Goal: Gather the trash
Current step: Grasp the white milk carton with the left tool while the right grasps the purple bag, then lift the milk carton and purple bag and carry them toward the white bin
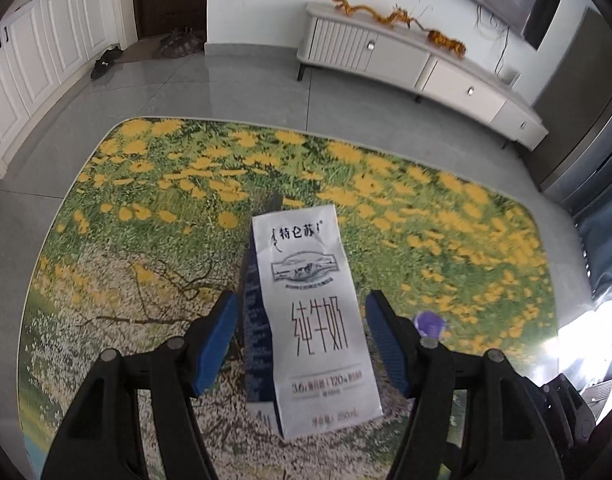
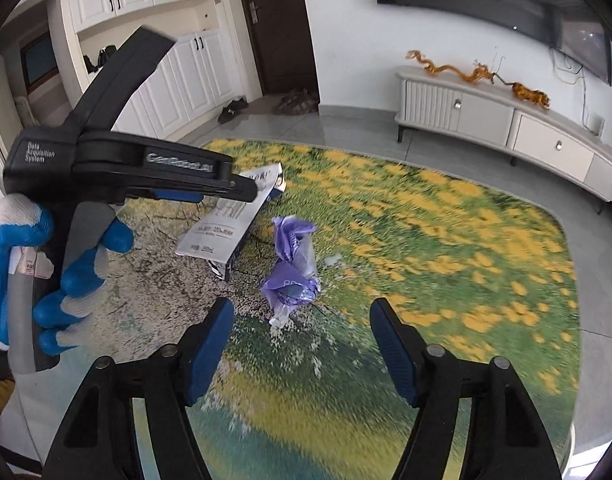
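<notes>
Colours and patterns around your flowered table

Your table top carries a printed meadow: yellow blooms on green, fading to pale speckled white with dark bare branches. On it, the milk carton is white with dark lettering and a navy side; beside that carton the crumpled wrapper is purple. Your left gripper and right gripper are black with blue pads. Your glove is blue, white and grey.

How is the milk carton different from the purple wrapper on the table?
The milk carton is a flat-sided white box with printed text; the purple wrapper is crumpled and shapeless. The carton looks larger than the wrapper. The carton sits between the open left gripper's fingers; the wrapper lies just ahead of the open right gripper. Both lie on the flowered table.
</notes>
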`<state>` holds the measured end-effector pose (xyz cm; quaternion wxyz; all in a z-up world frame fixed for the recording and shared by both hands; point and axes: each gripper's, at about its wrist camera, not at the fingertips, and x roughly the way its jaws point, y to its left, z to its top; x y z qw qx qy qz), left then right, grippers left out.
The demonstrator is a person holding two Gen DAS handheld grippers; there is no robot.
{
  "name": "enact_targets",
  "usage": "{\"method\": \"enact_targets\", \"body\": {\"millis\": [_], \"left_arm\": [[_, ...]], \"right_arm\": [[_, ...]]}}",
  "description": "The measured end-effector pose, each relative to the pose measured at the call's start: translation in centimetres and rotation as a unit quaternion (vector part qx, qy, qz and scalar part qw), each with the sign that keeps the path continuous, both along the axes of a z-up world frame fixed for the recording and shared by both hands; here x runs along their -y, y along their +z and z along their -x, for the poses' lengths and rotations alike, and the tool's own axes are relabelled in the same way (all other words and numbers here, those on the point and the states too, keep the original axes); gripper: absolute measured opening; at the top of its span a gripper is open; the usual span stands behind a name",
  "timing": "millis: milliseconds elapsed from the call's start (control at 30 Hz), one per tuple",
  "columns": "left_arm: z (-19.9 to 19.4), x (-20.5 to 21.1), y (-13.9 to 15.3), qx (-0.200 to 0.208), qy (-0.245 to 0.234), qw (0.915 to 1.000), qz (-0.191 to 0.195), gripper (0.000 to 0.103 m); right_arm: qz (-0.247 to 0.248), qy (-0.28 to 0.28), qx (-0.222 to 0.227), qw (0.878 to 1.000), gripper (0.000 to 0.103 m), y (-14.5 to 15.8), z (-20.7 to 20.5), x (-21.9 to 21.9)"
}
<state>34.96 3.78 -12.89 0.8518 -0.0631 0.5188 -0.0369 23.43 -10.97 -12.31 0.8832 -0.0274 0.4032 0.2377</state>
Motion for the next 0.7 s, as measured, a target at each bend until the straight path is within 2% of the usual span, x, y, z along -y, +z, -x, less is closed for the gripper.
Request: {"method": "enact_targets", "body": {"millis": [200, 433, 500, 567, 633, 700], "left_arm": [[-0.4, 0.0, -0.7, -0.003, -0.005, 0.9999, -0.01, 0.064], [-1.1, -0.4, -1.6, -0.028, 0.003, 0.9996, 0.004, 0.065], [-1.2, -0.6, -2.2, -0.04, 0.007, 0.9991, 0.015, 0.064], [-1.0, -0.5, -2.3, -0.035, 0.007, 0.9993, 0.008, 0.064], [-0.8, -0.7, -2.3, -0.034, 0.011, 0.9992, 0.016, 0.063], [-0.6, -1.0, -2.2, -0.033, 0.016, 0.999, 0.026, 0.057]], "right_arm": [[-0.007, 0.007, -0.014, 1.0, 0.057, -1.2, -1.7, -0.8], [-0.017, 0.011, -0.019, 1.0, 0.051, -1.7, -2.5, -1.6], [-0.018, 0.012, -0.022, 1.0, 0.039, -1.9, -2.6, -1.8], [-0.02, 0.01, -0.025, 0.999, 0.032, -2.1, -2.6, -1.6], [-0.021, 0.009, -0.024, 0.999, 0.031, -2.0, -2.3, -1.6], [-0.022, 0.009, -0.022, 0.999, 0.03, -1.8, -1.8, -1.3]]}}
